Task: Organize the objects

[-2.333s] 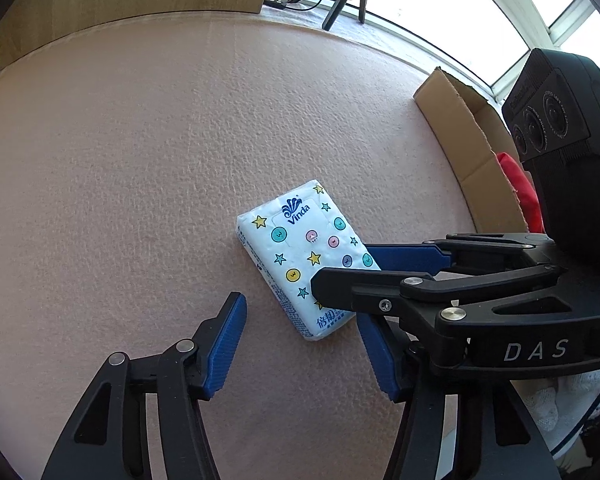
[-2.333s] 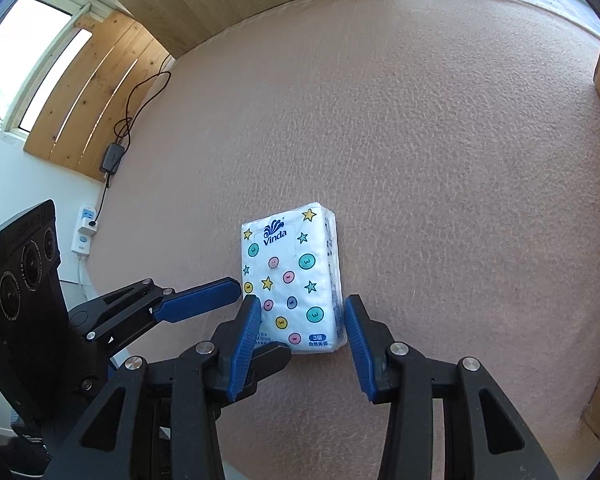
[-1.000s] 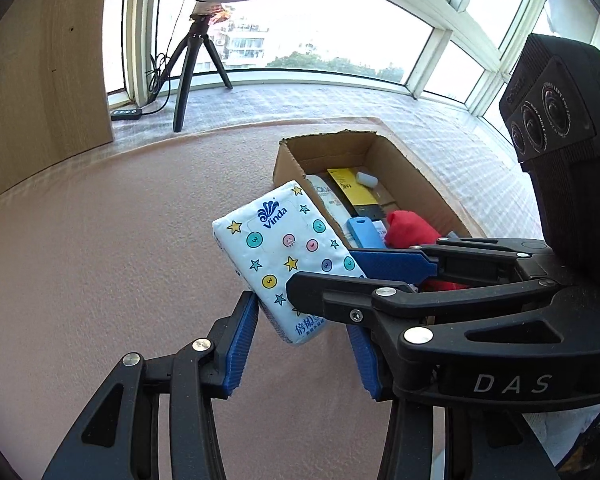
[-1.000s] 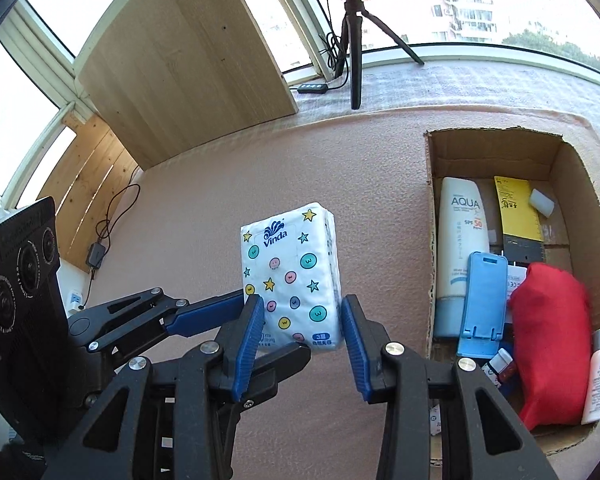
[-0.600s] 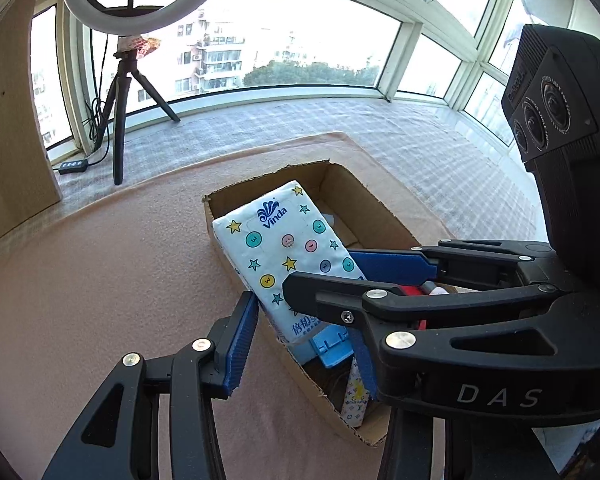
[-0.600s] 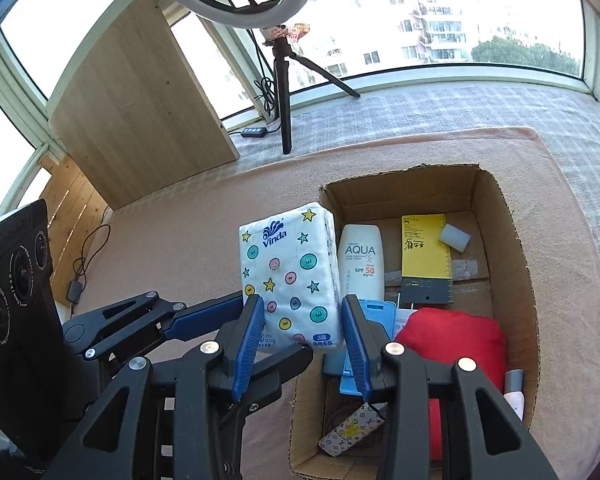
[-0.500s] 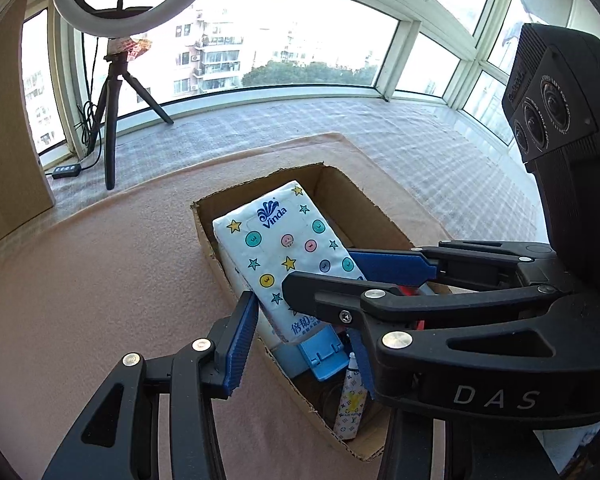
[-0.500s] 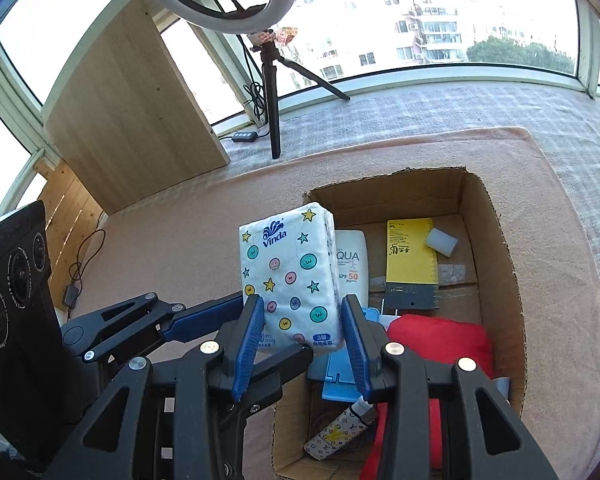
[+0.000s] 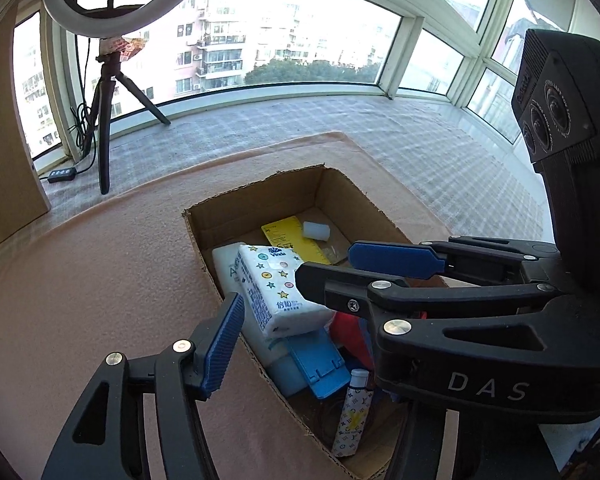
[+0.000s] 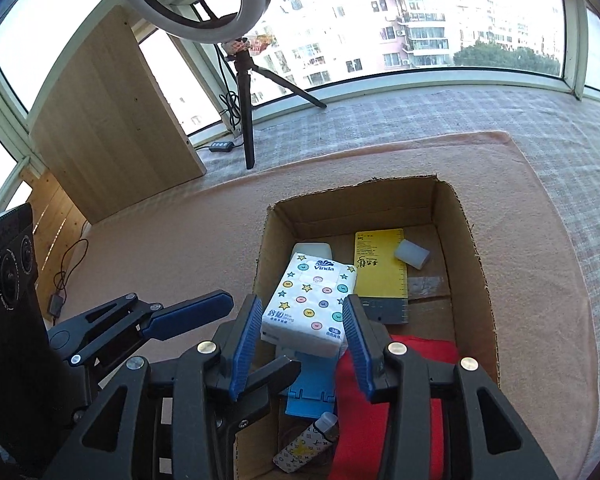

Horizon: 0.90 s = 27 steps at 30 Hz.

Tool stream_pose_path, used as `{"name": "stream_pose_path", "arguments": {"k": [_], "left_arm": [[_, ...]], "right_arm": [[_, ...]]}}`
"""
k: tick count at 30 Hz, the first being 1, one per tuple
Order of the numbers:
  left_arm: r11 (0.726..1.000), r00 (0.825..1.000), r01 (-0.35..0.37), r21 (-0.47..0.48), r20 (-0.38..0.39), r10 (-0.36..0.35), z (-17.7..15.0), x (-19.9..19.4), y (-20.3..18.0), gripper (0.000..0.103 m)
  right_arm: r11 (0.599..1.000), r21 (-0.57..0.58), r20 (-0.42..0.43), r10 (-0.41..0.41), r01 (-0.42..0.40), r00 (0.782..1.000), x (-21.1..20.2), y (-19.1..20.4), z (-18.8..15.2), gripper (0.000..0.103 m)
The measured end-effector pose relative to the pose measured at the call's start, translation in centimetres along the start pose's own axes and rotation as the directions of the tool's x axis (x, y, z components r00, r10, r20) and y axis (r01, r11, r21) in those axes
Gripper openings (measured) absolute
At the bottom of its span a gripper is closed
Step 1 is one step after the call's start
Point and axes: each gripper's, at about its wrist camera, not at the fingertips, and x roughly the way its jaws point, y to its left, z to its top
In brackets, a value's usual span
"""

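Observation:
The white tissue pack [image 10: 310, 300] with coloured dots and stars lies tilted inside the cardboard box [image 10: 466, 248], resting on a white sunscreen tube [image 10: 312, 249] and a blue holder [image 10: 310, 390]. My right gripper [image 10: 300, 340] hovers open just above the pack's near end, its blue pads on either side and nothing pinched. In the left wrist view the tissue pack [image 9: 278, 288] sits below and beyond my left gripper [image 9: 300, 344], which is open. That gripper's right finger is hidden behind the right gripper [image 9: 326, 264].
The box also holds a yellow card [image 10: 380, 276], a small white block [image 10: 412, 254], a red cloth [image 10: 396, 412] and a patterned little bottle [image 10: 304, 446]. A ring light tripod [image 10: 246, 120] and a wooden board [image 10: 112, 120] stand beyond the pink mat [image 10: 172, 248].
Both grippers carried the tissue pack from the mat to above the box. It has now left the fingers and dropped onto the items inside.

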Motion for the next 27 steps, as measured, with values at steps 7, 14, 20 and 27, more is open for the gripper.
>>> {"name": "stream_pose_path", "arguments": {"k": [7,14,20,27], "left_arm": [[1.0,1.0,-0.009,-0.021,-0.003,0.009,-0.6,-0.8,1.0,0.063],[0.998,1.0,-0.03,-0.047,-0.005,0.03,-2.2,-2.4,2.9,0.065],[0.994,0.998,-0.068,-0.081,-0.015,0.067,-4.8,-4.5,5.7,0.068],[0.982,0.993,-0.117,-0.148,-0.022,0.115,-8.4,-8.4,10.0,0.071]], "right_arm": [[1.0,0.005,0.009,-0.007,0.007,1.0,-0.3,0.3,0.0,0.039],[1.0,0.016,0.018,-0.017,0.017,1.0,-0.7,1.3,-0.5,0.041],[0.999,0.006,0.02,-0.032,0.031,0.999,-0.8,3.3,-1.8,0.043],[1.0,-0.003,0.011,-0.026,0.026,1.0,-0.2,7.2,-4.0,0.049]]}}
